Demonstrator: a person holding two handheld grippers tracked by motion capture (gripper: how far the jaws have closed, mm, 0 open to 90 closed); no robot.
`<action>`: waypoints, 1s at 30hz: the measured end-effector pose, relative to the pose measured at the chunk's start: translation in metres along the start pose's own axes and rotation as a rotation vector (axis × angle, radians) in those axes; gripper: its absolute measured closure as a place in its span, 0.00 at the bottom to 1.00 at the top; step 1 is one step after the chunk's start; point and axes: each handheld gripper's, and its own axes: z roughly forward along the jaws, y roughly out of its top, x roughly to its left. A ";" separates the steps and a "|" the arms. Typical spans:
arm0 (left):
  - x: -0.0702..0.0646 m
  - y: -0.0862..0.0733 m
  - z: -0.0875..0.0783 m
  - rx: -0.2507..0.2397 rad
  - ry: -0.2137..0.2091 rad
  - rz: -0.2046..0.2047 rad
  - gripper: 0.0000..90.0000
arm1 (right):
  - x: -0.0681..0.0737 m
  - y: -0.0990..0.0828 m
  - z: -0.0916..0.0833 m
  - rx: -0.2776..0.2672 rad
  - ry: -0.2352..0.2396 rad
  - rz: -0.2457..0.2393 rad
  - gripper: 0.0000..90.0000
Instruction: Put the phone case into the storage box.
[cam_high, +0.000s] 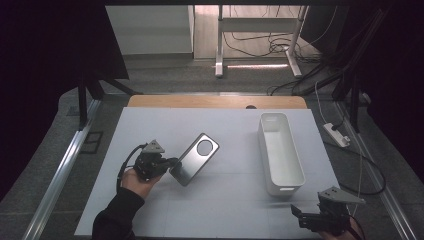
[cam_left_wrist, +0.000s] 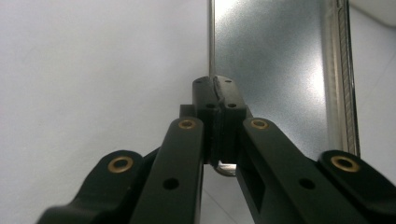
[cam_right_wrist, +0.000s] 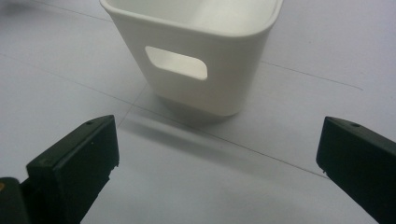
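Black fingertips (cam_left_wrist: 216, 91) of the left gripper (cam_left_wrist: 216, 93) are seen pressed together on the thin edge of a metal plate (cam_left_wrist: 268, 65), which is clamped between them. A small curved bit of the plate's rim is visible beneath the pads, between the two jaw arms. From the high view, the left gripper (cam_high: 172, 162) is held in the person's left hand (cam_high: 137, 181), and the metal plate (cam_high: 192, 162) is carried tilted, its lower left edge in the grip and its round hole (cam_high: 205, 147) toward the upper right. The plate is placed well to the left of the white bin (cam_high: 295, 165), apart from it, over the white mat (cam_high: 225, 210).

At the right gripper (cam_right_wrist: 217, 158), the two jaws are held wide apart with nothing between them; only the bare mat is seen in the gap. In the right gripper view the short end wall of the white bin (cam_right_wrist: 196, 88) is faced, with its handle cutout (cam_right_wrist: 176, 63) turned toward the gripper, and the bin is near but not touched. In the high view the right gripper (cam_high: 300, 212) is found just below the near end of the bin, at the mat's lower right. The bin is stood upright with its long side running away from the person, and its inside looks bare. A wooden table edge (cam_high: 215, 101) is seen beyond the mat, left of the bin's far end.
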 end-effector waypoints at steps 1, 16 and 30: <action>-0.002 -0.002 -0.005 -0.023 0.002 -0.005 0.99 | 0.000 0.000 0.000 0.000 0.001 -0.001 0.00; -0.018 -0.013 -0.025 -0.102 0.008 -0.018 0.99 | -0.002 0.000 -0.002 -0.019 0.027 0.011 0.00; -0.027 -0.021 -0.032 -0.119 0.015 -0.033 0.99 | -0.002 0.014 -0.010 -0.102 0.160 -0.034 0.00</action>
